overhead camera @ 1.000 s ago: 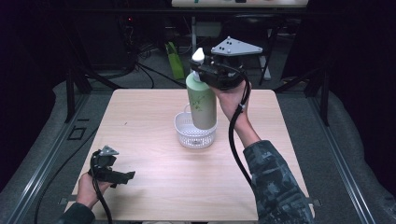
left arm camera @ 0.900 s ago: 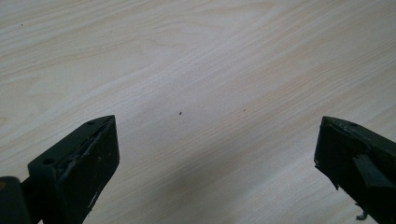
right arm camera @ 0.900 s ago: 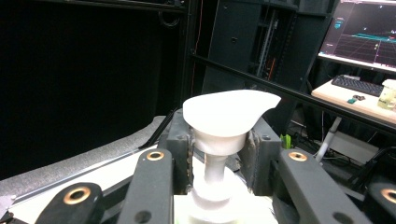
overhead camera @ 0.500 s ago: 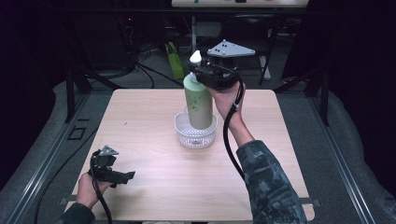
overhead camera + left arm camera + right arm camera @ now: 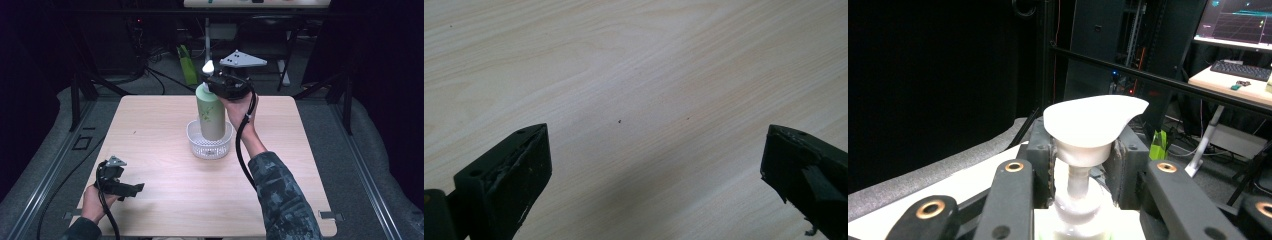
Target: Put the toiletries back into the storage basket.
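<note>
High view: right gripper (image 5: 220, 86) clamps the neck of a green pump bottle (image 5: 210, 114), upright, its base inside or just above the white basket (image 5: 197, 142) at table centre; which, cannot tell. Forearm reaches up from the lower right. Left gripper (image 5: 131, 188) rests at the near-left edge, well apart. Left gripper view: jaws spread wide over bare table (image 5: 634, 75). Right gripper view: jaws pinch below the white pump head (image 5: 1093, 117).
</note>
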Tool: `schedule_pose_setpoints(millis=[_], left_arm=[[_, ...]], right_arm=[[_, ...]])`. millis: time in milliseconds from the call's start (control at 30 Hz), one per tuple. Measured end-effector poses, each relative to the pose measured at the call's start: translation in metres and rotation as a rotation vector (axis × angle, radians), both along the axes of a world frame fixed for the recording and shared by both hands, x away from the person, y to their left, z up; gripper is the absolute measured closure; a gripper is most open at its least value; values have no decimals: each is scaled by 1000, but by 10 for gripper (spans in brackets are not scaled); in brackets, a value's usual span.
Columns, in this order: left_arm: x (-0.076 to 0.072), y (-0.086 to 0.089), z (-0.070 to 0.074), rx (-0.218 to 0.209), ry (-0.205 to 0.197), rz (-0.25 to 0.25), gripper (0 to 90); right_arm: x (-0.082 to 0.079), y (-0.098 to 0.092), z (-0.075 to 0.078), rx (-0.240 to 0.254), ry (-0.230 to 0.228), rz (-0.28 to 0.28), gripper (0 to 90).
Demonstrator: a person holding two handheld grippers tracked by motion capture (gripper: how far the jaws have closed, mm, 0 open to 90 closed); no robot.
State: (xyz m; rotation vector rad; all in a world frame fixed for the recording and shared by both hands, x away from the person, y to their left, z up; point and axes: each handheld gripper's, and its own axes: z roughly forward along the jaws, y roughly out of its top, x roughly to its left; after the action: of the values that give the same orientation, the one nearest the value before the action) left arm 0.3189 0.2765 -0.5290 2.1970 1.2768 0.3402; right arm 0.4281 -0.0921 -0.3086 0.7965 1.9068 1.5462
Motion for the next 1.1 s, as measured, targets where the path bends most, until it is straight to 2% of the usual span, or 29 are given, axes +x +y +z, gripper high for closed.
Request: schedule_pose_setpoints(millis=[300, 633, 1100], left_arm=[[0, 0, 0, 0, -2, 0, 0], [0, -1, 1, 0, -4, -1, 1], [0, -1, 2, 0, -8, -7, 0]], right_arm=[[3, 1, -10, 9, 1, 4, 677], [6, 6, -25, -17, 9, 3, 677], [11, 8, -49, -23, 41, 3, 676]])
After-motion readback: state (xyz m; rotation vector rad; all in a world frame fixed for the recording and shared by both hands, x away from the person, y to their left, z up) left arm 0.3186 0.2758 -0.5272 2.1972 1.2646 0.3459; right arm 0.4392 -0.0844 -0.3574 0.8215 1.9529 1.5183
